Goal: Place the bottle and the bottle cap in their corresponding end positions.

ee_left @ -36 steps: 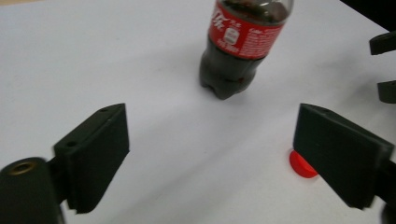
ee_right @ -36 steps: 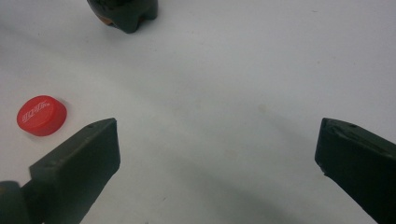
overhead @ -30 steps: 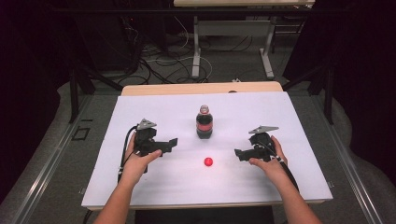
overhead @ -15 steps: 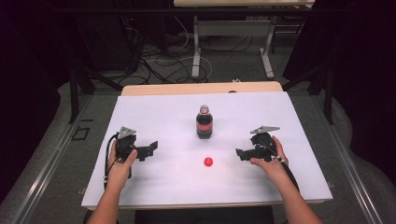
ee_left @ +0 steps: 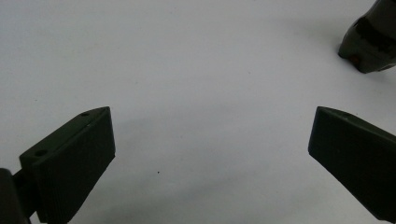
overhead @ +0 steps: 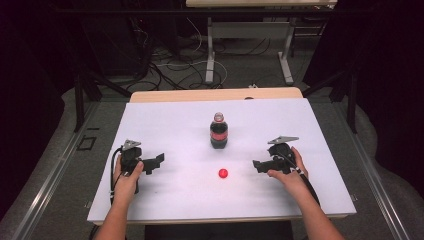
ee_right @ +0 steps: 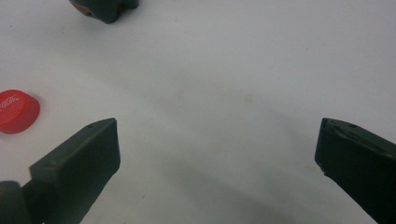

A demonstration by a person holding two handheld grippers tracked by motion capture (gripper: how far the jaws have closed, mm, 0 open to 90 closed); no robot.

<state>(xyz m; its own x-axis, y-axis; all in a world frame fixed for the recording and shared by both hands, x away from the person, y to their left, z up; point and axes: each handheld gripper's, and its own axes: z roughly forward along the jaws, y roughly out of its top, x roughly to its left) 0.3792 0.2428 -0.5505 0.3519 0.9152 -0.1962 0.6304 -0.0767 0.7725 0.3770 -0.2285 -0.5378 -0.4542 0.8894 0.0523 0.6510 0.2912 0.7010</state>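
Dark floor with loose cables surrounds the white bench [overhead: 165, 125], which carries three kinds of thing: a bottle [overhead: 218, 131], a red cap [overhead: 223, 173] and the two grippers. The bottle stands upright near the middle of the bench, dark liquid inside, red label around it, its neck bare. The cap lies on the bench in front of the bottle, toward the person, apart from it.

Judging from this, the cap is already off and set down, so the unscrewing looks done. What seems left is either nothing more than drawing the hands away, or picking the cap up to put it back; the pictures do not settle which.

The left gripper [overhead: 150, 162] rests low on the bench well to the left of the bottle, jaws spread wide with bare bench between them; in the left gripper view the bottle's base [ee_left: 369, 44] sits far off at the upper right. The right gripper [overhead: 261, 165] rests to the right of the bottle and just beyond the cap's right side, jaws also spread wide and holding nothing. In the right gripper view the cap [ee_right: 16, 111] lies outside the left jaw, near it but not touching, and the bottle's base [ee_right: 105, 9] shows at the top edge.
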